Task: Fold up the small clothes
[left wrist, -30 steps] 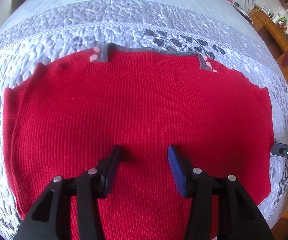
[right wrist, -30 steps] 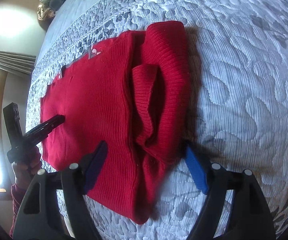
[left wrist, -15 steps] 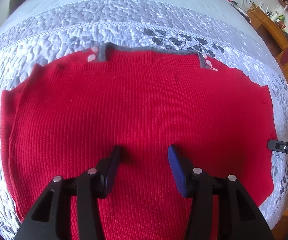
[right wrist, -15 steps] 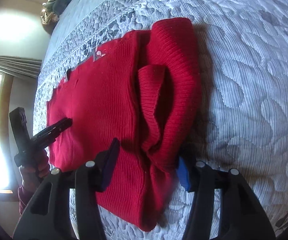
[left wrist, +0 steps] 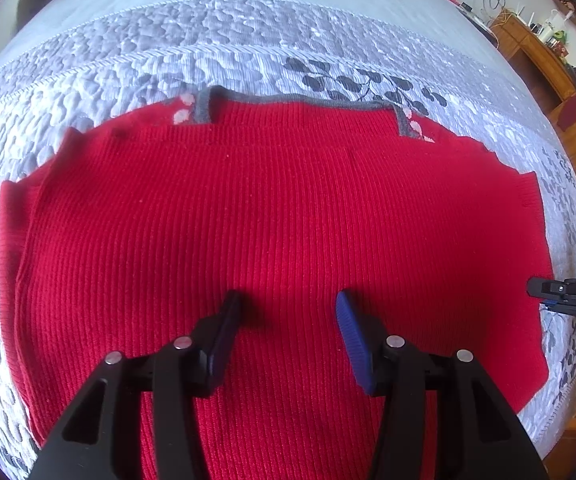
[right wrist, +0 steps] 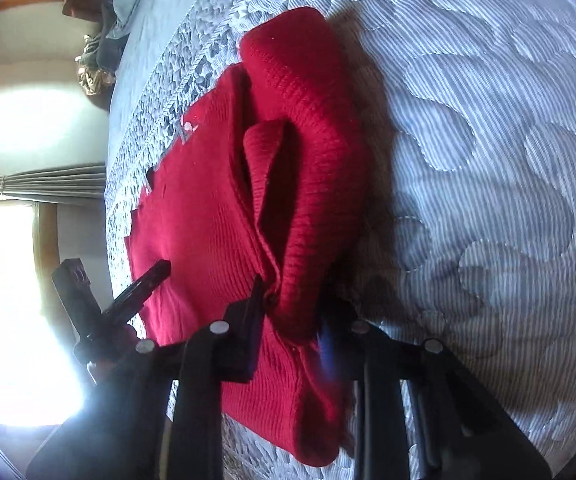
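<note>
A red ribbed sweater (left wrist: 280,216) with a grey neckline lies flat on the bed, sleeves folded in. My left gripper (left wrist: 288,316) is open and hovers just above the sweater's lower middle, holding nothing. In the right wrist view, the sweater's (right wrist: 208,220) side edge with a rolled sleeve (right wrist: 312,152) is bunched. My right gripper (right wrist: 292,320) is shut on this bunched side fold of the sweater. The right gripper also shows in the left wrist view (left wrist: 544,290) at the sweater's right edge. The left gripper shows in the right wrist view (right wrist: 148,280).
The sweater lies on a grey-blue quilted bedspread (left wrist: 248,40) with a dark leaf print (left wrist: 360,80). Wooden furniture (left wrist: 548,52) stands at the far right. A bright window with a curtain (right wrist: 28,188) is at the left of the right wrist view.
My right gripper has moved in on the sweater's side fold and closed on it, bunching the cloth. My left gripper has stayed open over the sweater, barely moving.
</note>
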